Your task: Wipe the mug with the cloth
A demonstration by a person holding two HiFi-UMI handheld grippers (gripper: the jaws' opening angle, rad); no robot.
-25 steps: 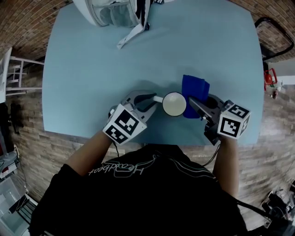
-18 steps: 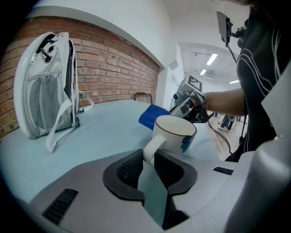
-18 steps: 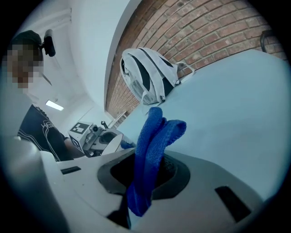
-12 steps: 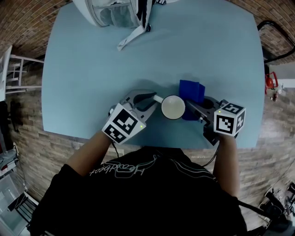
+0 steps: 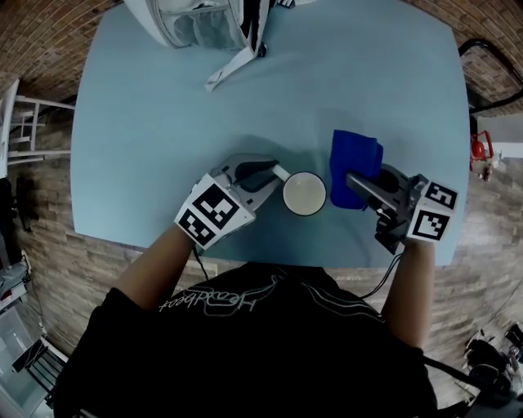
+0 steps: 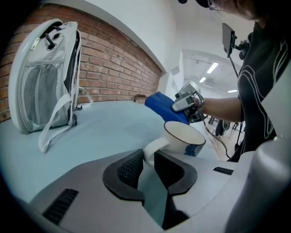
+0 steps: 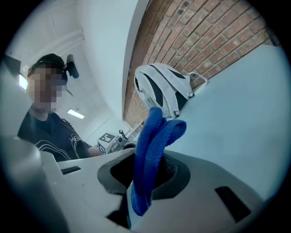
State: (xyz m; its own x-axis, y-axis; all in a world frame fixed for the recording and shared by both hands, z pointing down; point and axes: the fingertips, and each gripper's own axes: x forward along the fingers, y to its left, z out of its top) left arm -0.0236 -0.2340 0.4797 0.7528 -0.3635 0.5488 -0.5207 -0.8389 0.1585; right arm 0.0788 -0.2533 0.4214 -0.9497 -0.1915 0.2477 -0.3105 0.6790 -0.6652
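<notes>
A white mug [image 5: 304, 194] with a dark rim stands on the light blue table [image 5: 163, 122] near its front edge. My left gripper [image 5: 274, 174] is shut on the mug's handle [image 6: 153, 149], with the mug [image 6: 184, 137] just beyond the jaws. My right gripper [image 5: 353, 181] is shut on a folded blue cloth [image 5: 354, 160] just right of the mug, a small gap apart from it. In the right gripper view the cloth [image 7: 152, 150] stands up between the jaws, held above the table.
A white and grey backpack [image 5: 204, 23] lies at the table's far edge, its strap [image 5: 233, 64] trailing toward me. The same backpack [image 6: 43, 82] stands left in the left gripper view. A brick floor surrounds the table; red and black gear [image 5: 478, 139] sits at the right.
My right gripper has drawn the blue cloth away to the right, off the mug's side, and turned. The mug and left gripper have shifted slightly left.
</notes>
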